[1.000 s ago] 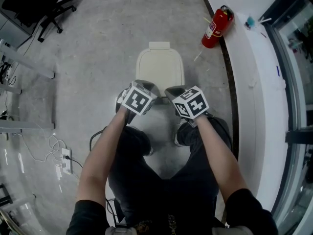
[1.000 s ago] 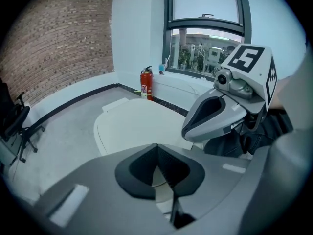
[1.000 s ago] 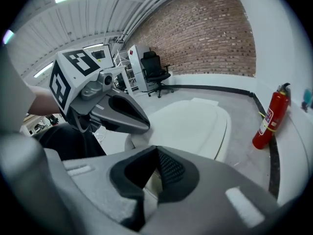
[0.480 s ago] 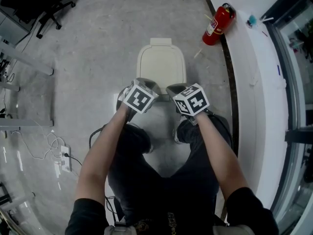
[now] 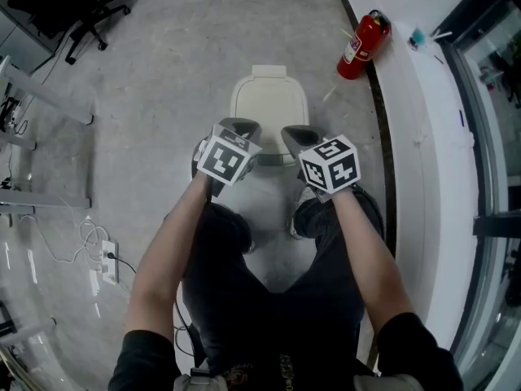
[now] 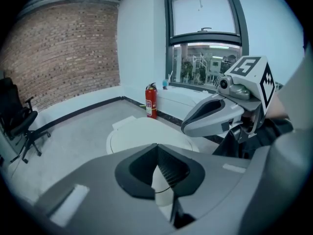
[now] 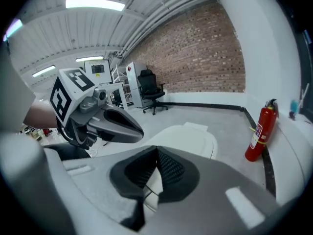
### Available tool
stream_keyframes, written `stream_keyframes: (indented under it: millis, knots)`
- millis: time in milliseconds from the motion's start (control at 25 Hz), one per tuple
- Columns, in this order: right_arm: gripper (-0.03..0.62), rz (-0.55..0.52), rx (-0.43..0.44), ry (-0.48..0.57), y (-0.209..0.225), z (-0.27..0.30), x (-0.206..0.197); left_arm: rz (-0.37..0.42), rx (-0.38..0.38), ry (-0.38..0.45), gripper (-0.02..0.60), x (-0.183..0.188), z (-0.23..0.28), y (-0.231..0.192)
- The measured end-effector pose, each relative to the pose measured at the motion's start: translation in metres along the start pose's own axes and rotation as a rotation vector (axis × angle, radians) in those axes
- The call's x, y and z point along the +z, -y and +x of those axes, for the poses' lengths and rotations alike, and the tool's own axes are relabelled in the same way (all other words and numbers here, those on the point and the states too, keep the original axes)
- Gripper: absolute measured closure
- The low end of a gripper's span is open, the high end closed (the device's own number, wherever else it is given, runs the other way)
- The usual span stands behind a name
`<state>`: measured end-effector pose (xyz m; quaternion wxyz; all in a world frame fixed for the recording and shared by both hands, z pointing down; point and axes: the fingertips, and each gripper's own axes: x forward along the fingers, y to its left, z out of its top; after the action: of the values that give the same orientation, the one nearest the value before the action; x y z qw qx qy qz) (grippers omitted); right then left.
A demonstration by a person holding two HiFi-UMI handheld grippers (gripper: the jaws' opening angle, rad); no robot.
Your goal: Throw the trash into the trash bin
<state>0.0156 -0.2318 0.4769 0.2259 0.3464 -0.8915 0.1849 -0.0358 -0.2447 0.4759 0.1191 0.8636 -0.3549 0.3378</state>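
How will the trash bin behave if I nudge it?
The trash bin looks like pale plastic, so it is probably light and apt to slide on the smooth floor. Its broad shape suggests it won't tip easily.

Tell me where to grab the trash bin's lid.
Likely the lid by its near rim, approached from the person's side: it lies flat and shut, and the squared tab at its far end looks like the hinge.
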Motion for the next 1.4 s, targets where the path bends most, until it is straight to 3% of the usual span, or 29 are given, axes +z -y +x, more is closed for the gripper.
stream_keyframes:
  millis: [160,480,880,1400]
  knots:
    - [0.592,-0.032,-0.019,0.086,-0.006,-0.021,0.021,0.002,0.034,0.067,0.575,0.017,-0.022,0.006]
    - [0.591,-0.078,-0.043,0.212,-0.04,-0.068,0.041,-0.067,0.062,0.2,0.575,0.034,-0.075,0.036]
    - [0.591,-0.099,-0.058,0.324,-0.106,-0.135,0.041,-0.109,0.091,0.29,0.575,0.024,-0.149,0.09]
    - [0.591,-0.137,-0.064,0.452,-0.177,-0.223,0.056,-0.134,0.09,0.406,0.575,0.037,-0.235,0.156]
